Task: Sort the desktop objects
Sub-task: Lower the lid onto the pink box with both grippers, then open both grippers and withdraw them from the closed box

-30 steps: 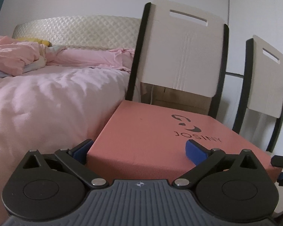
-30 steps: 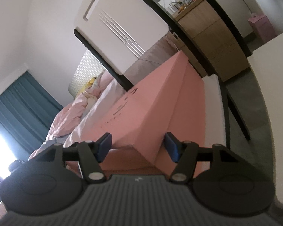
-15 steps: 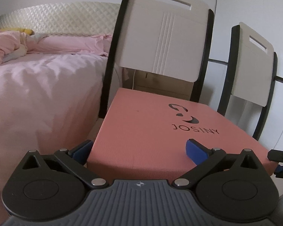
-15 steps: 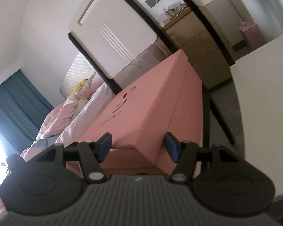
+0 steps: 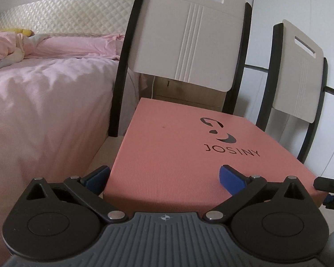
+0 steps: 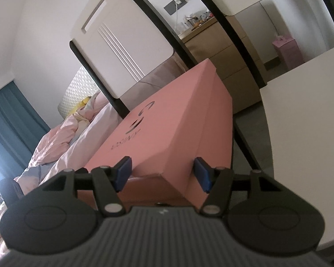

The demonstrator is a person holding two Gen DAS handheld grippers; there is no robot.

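Box (image 5: 178, 155) underside hidden; it sits on the near chair (image 5: 189, 33). One box, two chairs. Left gripper (image 5: 164, 178) and right gripper (image 6: 162, 173) each clamp a box corner.

I see a pink box (image 5: 189, 155) filling the space straight ahead of both grippers. Directly behind it a chair back (image 5: 189, 37) stands upright, blocking the way forward. A second chair back (image 5: 298, 71) stands to its right. On the left a bed (image 5: 44, 111) rises close beside the box, leaving only a narrow pale gap between them. A white table (image 6: 305, 122) closes off the right side.
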